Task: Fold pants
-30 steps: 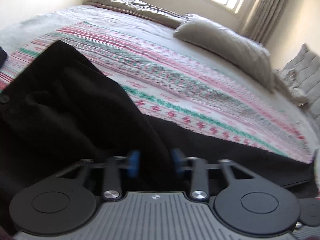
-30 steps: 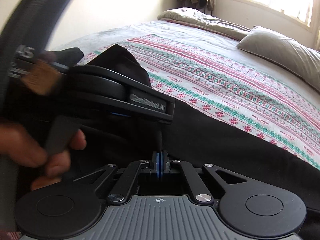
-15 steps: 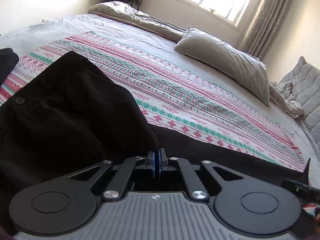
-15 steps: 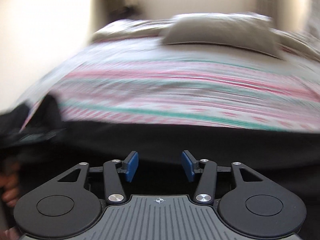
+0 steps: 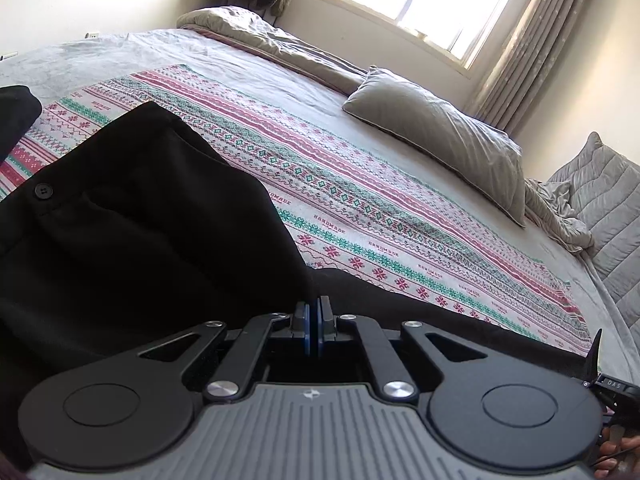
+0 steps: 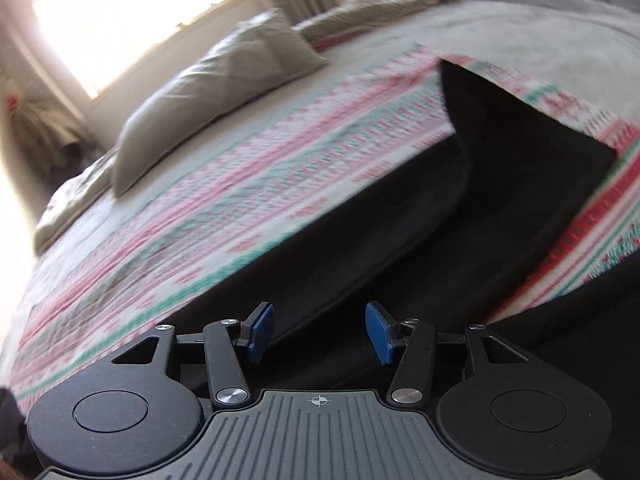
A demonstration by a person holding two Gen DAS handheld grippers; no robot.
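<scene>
Black pants (image 5: 140, 240) lie on a striped patterned blanket (image 5: 360, 208). In the left wrist view the waist, with a black button (image 5: 43, 191), is at the left. My left gripper (image 5: 313, 320) is shut on a fold of the pants' fabric at the near edge, which rises into the pads. In the right wrist view the legs (image 6: 400, 232) run up to the hem (image 6: 520, 132) at the upper right. My right gripper (image 6: 320, 330) stands open just above the leg fabric. Its blue pads (image 6: 260, 326) grip nothing.
A grey pillow (image 5: 440, 136) lies further back on the bed, with a rumpled duvet (image 5: 272, 40) under the window. A quilted grey cushion (image 5: 600, 200) stands at the right. Another dark garment (image 5: 16, 112) shows at the left edge. A person's fingers (image 5: 618, 450) show at the lower right.
My left gripper shut on the pants' fabric and rose slightly. My right gripper opened, left the waist end, swung along the legs toward the hem and rolled.
</scene>
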